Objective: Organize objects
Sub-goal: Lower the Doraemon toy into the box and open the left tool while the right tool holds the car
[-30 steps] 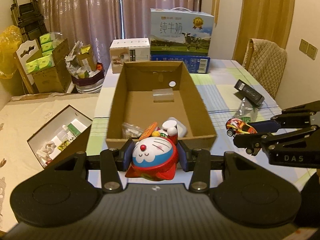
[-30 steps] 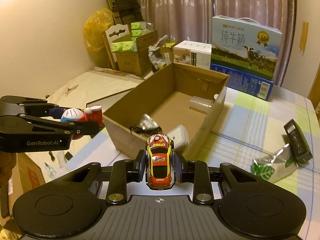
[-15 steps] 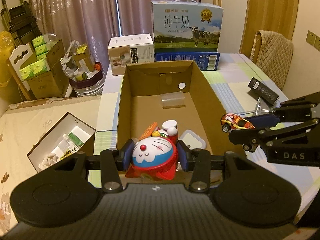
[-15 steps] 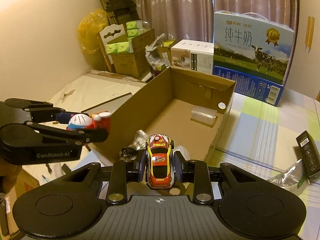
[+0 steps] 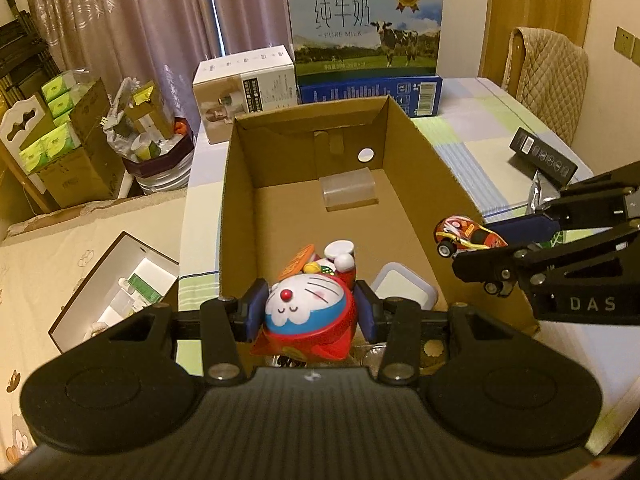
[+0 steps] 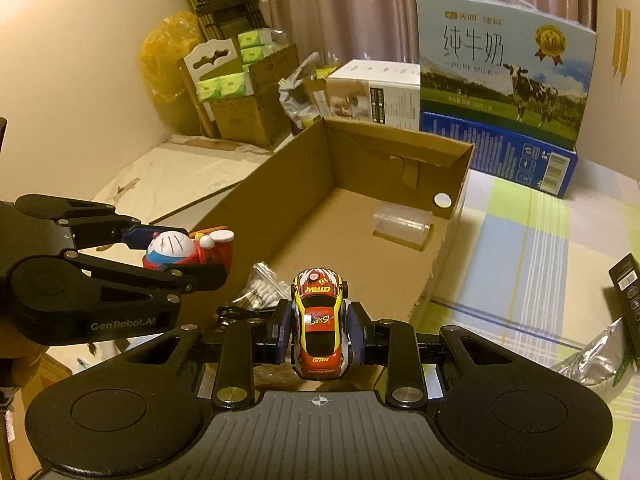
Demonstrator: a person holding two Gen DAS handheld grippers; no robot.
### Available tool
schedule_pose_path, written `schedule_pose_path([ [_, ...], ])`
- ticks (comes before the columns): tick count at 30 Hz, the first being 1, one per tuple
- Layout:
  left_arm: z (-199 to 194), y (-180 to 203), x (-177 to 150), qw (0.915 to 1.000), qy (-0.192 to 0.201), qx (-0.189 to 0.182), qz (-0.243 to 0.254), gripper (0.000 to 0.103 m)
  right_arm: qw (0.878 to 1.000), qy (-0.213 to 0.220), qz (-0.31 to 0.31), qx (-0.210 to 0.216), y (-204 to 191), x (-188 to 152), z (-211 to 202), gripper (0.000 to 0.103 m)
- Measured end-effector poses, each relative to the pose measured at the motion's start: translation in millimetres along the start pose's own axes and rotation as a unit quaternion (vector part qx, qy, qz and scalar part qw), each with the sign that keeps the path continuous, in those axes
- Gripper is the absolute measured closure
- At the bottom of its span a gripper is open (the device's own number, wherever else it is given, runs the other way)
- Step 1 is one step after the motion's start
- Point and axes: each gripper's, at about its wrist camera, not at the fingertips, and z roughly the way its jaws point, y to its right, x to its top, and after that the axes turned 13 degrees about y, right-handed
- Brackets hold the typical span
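My left gripper is shut on a Doraemon figure with a blue-white head and red base, held above the near end of the open cardboard box. My right gripper is shut on a red-yellow toy car, held over the box's near right wall. The car also shows in the left wrist view, and the Doraemon figure in the right wrist view. In the box lie a clear plastic case, a white lidded container and a bag of cotton swabs.
A milk carton box and a white box stand behind the cardboard box. A black remote and a foil packet lie on the checked tablecloth at right. Left of the table are an open white box and stacked cartons.
Both grippers have moved forward and up over the cardboard box, each still holding its toy. The box's near wall has passed beneath the left gripper.
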Motion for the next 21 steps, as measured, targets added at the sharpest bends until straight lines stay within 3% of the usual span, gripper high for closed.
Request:
schedule_pose_path([
  [9, 23.8, -1.3, -4.9, 0.9999, -0.014, -0.005, -0.005, 0.062, 1.0, -0.006, 0.007, -0.004, 5.8, -5.4, 5.7, 0.076],
  [11, 24.3, -2.7, -5.0, 0.9999, -0.01, 0.001, -0.008, 0.05, 1.0, -0.009, 0.007, -0.005, 6.6, -5.9, 7.5, 0.076],
  [21, 9.7, -13.6, 0.3, 0.9998, 0.003, 0.009, -0.015, 0.05, 1.0, -0.014, 0.003, -0.01, -0.1, -7.5, 11.0, 0.076],
])
